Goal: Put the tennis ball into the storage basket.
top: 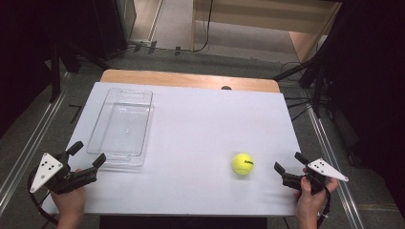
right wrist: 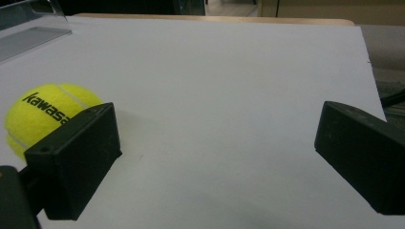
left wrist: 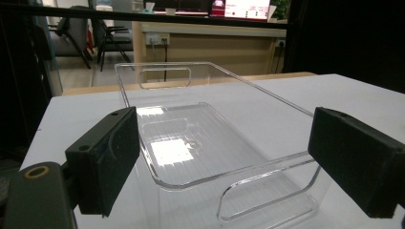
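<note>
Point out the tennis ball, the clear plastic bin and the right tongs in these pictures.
tennis ball [top: 242,163]: high view, middle of its yellow felt.
clear plastic bin [top: 143,125]: high view, on its right wall.
right tongs [top: 289,163]: high view, midway between the two black jaw tips, which stand open.

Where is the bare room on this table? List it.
Free: the white table between the clear bin and the tennis ball, plus the far right corner. Crowded: near-left by the left tongs, near-right by the right tongs.
</note>
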`<action>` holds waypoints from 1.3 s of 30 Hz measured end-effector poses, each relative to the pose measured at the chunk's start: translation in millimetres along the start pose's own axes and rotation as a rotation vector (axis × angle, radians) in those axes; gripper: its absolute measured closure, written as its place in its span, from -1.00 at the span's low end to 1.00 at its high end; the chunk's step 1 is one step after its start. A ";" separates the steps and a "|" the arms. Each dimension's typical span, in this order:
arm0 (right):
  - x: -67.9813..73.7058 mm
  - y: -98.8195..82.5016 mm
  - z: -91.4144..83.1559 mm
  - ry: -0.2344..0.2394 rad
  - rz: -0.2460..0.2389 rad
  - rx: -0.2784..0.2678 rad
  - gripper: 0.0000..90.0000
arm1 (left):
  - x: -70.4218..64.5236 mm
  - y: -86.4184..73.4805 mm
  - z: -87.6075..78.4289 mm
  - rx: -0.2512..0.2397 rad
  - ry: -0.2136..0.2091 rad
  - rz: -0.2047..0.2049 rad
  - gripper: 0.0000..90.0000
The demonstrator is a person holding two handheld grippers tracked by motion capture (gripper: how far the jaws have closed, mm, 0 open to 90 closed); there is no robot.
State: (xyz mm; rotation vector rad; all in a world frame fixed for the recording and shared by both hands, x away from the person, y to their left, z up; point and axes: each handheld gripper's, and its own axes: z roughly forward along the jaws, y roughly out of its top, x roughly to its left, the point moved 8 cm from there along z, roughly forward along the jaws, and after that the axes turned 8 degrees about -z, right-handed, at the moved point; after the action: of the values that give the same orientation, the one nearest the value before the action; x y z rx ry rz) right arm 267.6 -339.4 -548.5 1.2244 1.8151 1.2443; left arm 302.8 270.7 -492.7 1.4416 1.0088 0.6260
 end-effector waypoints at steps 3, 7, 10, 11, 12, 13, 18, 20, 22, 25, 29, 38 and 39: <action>1.4 0.2 1.2 0.002 -0.013 0.010 -0.99 | 0.2 0.1 -0.1 -0.001 0.000 -0.001 -0.75; 4.8 1.9 1.2 0.034 -0.029 0.017 -0.99 | 0.0 0.1 -0.3 -0.001 0.002 0.002 -0.75; 9.1 4.8 2.2 0.051 -0.042 0.024 -0.99 | 0.0 0.3 -0.6 -0.004 0.001 -0.002 -0.75; 9.1 4.8 2.2 0.051 -0.042 0.024 -0.99 | 0.0 0.3 -0.6 -0.004 0.001 -0.002 -0.75; 12.1 8.0 2.9 0.062 -0.050 0.025 -0.99 | 0.1 0.2 -0.6 -0.003 0.002 -0.002 -0.75; 13.6 10.2 2.8 0.066 -0.047 0.025 -0.99 | 0.0 0.2 -0.5 -0.003 0.001 0.000 -0.75; 23.5 18.9 4.3 0.120 -0.067 0.062 -0.99 | -0.1 0.4 -0.9 -0.008 0.003 0.001 -0.75; 28.2 22.1 4.6 0.139 -0.066 0.082 -0.99 | 0.2 0.4 -0.9 -0.007 0.004 -0.001 -0.75; 32.7 25.7 5.0 0.158 -0.080 0.087 -0.99 | 0.1 0.3 -0.6 -0.006 0.005 0.000 -0.75; 37.7 30.7 6.4 0.179 -0.102 0.093 -0.99 | 0.1 0.1 -0.2 -0.003 0.004 0.007 -0.75; 43.5 35.8 8.6 0.226 -0.119 0.101 -0.99 | -0.3 -0.1 0.2 -0.002 0.004 0.006 -0.75; 53.0 43.8 15.3 0.253 -0.154 0.147 -0.99 | -1.0 -0.2 0.2 -0.003 0.003 0.008 -0.75; 53.8 44.1 16.1 0.256 -0.157 0.156 -0.99 | -1.0 -0.1 0.1 -0.004 0.001 0.007 -0.75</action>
State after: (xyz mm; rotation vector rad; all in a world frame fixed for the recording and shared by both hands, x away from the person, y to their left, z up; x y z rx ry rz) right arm 276.1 -278.1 -512.6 1.0160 2.1847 1.2343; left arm 302.4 269.8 -492.6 1.4418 1.0033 0.6341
